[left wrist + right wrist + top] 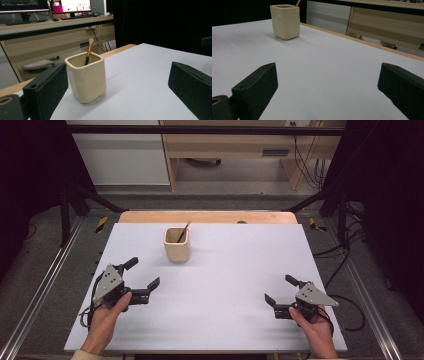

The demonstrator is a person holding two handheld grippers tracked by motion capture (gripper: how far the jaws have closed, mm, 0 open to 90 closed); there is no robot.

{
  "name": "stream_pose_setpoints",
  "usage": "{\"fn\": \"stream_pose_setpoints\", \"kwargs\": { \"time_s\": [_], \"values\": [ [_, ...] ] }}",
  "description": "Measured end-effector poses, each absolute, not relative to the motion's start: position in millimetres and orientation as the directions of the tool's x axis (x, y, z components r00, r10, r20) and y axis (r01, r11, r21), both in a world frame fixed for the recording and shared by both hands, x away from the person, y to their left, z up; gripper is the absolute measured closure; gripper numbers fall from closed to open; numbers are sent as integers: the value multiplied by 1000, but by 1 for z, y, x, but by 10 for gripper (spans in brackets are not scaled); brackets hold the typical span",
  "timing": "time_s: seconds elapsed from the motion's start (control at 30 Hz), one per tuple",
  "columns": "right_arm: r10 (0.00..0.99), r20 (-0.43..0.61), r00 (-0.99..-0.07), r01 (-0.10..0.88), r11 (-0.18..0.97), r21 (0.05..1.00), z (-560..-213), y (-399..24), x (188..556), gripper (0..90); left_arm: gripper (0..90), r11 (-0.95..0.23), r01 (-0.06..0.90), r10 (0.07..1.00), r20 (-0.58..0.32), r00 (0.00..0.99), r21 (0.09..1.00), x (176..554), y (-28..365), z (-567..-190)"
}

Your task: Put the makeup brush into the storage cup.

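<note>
We worked at a table [240,320] covered with a pale grey-white sheet, its wooden edge showing along the far side, with desks and cables beyond it and dark curtains to either side. On that sheet, toward the far edge and a little left of centre, a cream square-sided cup [177,244] stood upright. A small brush [183,232] with a dark handle and a pale tip leaned inside the cup, its tip rising above the rim toward the far right corner.

Our left gripper [145,273] rested low over the near-left part of the sheet, held in our left hand [107,317], with its jaws spread wide and nothing between them. In the left gripper view the cup [86,76] sat ahead, closer to the left jaw than to the right one, apart from both, and the brush [88,51] stood out of it.

Our right gripper [280,290] lay over the near-right part of the sheet in our right hand [315,332], jaws likewise released and empty. In the right gripper view the cup [285,21] stood well apart, far off to the upper left.
</note>
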State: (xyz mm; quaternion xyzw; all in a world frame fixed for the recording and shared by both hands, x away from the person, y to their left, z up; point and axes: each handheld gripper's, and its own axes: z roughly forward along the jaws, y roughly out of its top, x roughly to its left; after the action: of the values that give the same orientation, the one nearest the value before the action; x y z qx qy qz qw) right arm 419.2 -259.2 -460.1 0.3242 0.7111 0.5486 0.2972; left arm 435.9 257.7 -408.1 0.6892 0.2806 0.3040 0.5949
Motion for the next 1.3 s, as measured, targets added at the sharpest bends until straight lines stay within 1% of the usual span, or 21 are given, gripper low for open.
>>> {"fn": "stream_pose_setpoints", "kwargs": {
  "time_s": [0.43, 0.57, 1.3],
  "values": [
    [792, -63, -608, 133, 180, 975, -460, -262, 419, 33, 21, -122, 32, 767, 74, 638, 992, 429, 276, -419],
    [791, -65, -608, 128, 178, 976, -460, -262, 420, 33, 20, -99, 29, 773, 58, 631, 995, 427, 281, -420],
    [806, -47, -591, 124, 148, 981, -459, -268, 419, 33, 17, -97, 25, 791, 62, 608, 995, 417, 298, -432]
  ]
}}
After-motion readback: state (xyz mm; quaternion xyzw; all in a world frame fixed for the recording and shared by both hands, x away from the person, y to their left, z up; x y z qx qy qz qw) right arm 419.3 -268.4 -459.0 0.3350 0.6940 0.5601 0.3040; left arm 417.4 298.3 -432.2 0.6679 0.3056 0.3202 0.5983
